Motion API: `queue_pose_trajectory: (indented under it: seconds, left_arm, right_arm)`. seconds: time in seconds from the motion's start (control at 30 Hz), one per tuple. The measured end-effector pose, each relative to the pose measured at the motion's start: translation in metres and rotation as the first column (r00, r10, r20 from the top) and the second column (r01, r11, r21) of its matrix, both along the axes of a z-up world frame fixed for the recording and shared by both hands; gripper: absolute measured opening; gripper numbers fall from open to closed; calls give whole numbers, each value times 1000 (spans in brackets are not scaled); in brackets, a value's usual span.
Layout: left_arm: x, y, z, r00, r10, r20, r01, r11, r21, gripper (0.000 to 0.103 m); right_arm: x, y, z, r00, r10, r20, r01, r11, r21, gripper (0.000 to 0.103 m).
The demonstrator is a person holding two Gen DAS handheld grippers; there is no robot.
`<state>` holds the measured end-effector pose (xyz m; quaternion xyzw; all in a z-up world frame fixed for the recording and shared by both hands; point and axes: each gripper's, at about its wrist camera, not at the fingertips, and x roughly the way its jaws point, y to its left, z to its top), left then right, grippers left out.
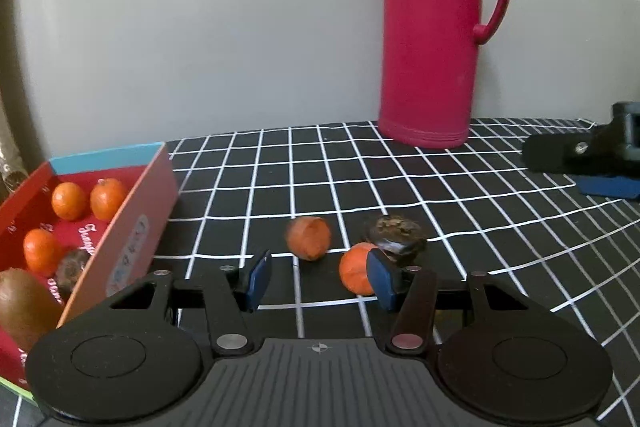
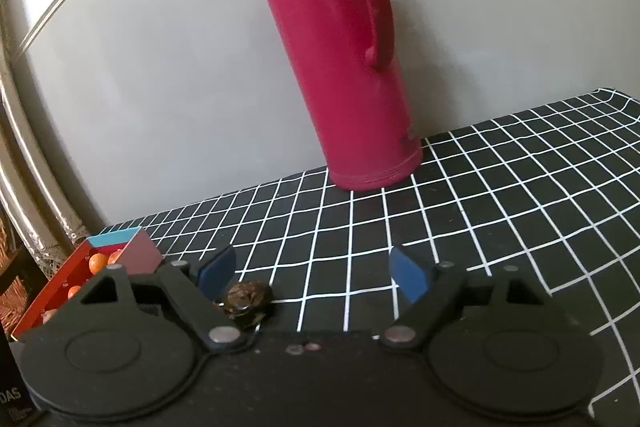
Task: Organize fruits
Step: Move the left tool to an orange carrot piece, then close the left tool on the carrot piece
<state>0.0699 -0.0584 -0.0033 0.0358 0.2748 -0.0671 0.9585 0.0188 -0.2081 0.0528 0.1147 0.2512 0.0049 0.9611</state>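
- Red box [image 1: 132,227], far left: holds small oranges [image 1: 68,201] and a kiwi [image 1: 24,303], so it reads as the collection point.
- Left gripper [image 1: 316,277]: jaws apart, gripping nothing; likely lining up on the loose fruit ahead.
- Loose on the checked cloth [image 1: 440,195]: two oranges [image 1: 309,238], one dark shrivelled fruit [image 1: 396,233].
- Right gripper [image 2: 312,275]: wide open, empty; dark fruit sits by its left finger.
- Pink thermos [image 1: 432,27] stands at the back, clear of the work.

Looks like home setting, my tongs over table [image 1: 460,187] with black white-grid cloth, pushed against plain grey wall [image 1: 200,27]. Magenta thermos jug [image 1: 428,27] stands far right by wall. Red gift box [image 1: 132,227] of fruit at left.
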Motion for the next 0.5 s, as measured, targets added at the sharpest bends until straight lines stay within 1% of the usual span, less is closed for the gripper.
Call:
queue_pose_trajectory:
  seconds: [0.1, 0.17, 0.23, 0.4, 0.5]
  left_arm:
    - [-5, -6, 1, 1000, -24, 12, 24, 1000, 5, 53]
    - [-4, -11, -2, 999, -40, -3, 40, 999, 5, 53]
    - [-1, -12, -5, 998, -51, -31, 51, 999, -12, 53]
    - [1, -14, -9, 999, -43, -26, 43, 999, -19, 53]
    - [-2, -17, -11, 999, -48, -10, 48, 999, -4, 52]
  right_arm:
    - [1, 2, -1, 1000, 7, -6, -7, 1000, -11, 84]
    - [2, 1, -2, 1000, 7, -13, -7, 1000, -8, 84]
    - [2, -1, -3, 1000, 8, -20, -7, 1000, 2, 84]
    - [1, -2, -3, 1000, 10, -16, -10, 1000, -3, 84]
    - [1, -4, -3, 1000, 6, -20, -6, 1000, 4, 84]
